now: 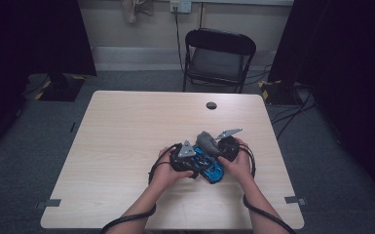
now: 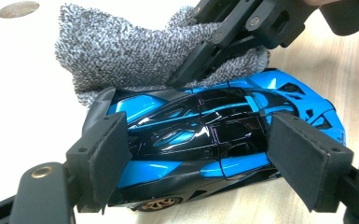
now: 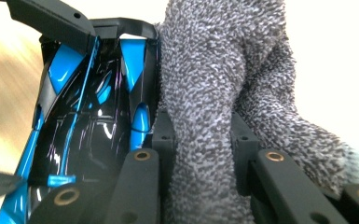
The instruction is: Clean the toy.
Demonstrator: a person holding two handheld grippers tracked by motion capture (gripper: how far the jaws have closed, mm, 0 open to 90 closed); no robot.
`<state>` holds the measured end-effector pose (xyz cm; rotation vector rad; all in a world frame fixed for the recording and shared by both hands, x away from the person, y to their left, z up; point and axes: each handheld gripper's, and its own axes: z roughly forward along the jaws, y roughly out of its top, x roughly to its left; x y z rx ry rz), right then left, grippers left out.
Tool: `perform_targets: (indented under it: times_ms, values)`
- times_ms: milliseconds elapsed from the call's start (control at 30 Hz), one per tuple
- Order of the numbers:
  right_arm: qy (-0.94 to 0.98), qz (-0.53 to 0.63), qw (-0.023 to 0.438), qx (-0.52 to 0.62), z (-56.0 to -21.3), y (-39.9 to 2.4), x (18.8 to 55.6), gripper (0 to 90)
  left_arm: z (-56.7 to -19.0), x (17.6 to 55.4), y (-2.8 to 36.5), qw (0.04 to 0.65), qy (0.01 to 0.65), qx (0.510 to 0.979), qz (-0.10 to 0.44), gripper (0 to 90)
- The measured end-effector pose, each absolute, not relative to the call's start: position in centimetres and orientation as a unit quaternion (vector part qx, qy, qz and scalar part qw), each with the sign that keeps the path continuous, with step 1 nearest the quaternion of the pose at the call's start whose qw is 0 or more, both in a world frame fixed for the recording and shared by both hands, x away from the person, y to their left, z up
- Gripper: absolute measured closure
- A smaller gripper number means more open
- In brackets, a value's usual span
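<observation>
Pale wood-grain laminate is forming the rectangular table top (image 1: 126, 146) in the high view, with a round dark cable port (image 1: 211, 105) near its far edge and a black folding chair (image 1: 217, 58) standing behind it. Near the front right of the table, a glossy blue-and-black model sports car (image 1: 209, 165) is lying between the person's two hands. The left gripper (image 1: 187, 158) is sitting against the car's left side; the right gripper (image 1: 219, 146) is carrying a speckled grey knitted cloth (image 1: 205, 140) at the car's far end.

In the left gripper view, the left gripper (image 2: 200, 163) is straddling the car (image 2: 205, 140) across its body, its padded jaws standing at either flank; whether the pads are pressing on the paint cannot be told. The grey cloth (image 2: 130, 51) is lying against the car's far side, pinched by the right gripper (image 2: 200, 70) coming in from the top right.

In the right gripper view, the right gripper (image 3: 200, 144) is clamping a thick fold of the cloth (image 3: 214, 84) between narrow jaws, the cloth touching the car's (image 3: 88, 116) side.
</observation>
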<state>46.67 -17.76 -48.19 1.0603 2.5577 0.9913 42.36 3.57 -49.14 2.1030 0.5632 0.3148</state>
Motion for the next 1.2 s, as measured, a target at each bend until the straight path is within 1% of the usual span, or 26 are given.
perform_targets:
  times_ms: [1200]
  values:
    - [0.859, 0.350, 0.100, 0.361, -48.2, -21.5, 43.4, 70.9, -49.0, 42.3, 3.5, 0.451, 0.224, 0.855, 0.125, 23.5]
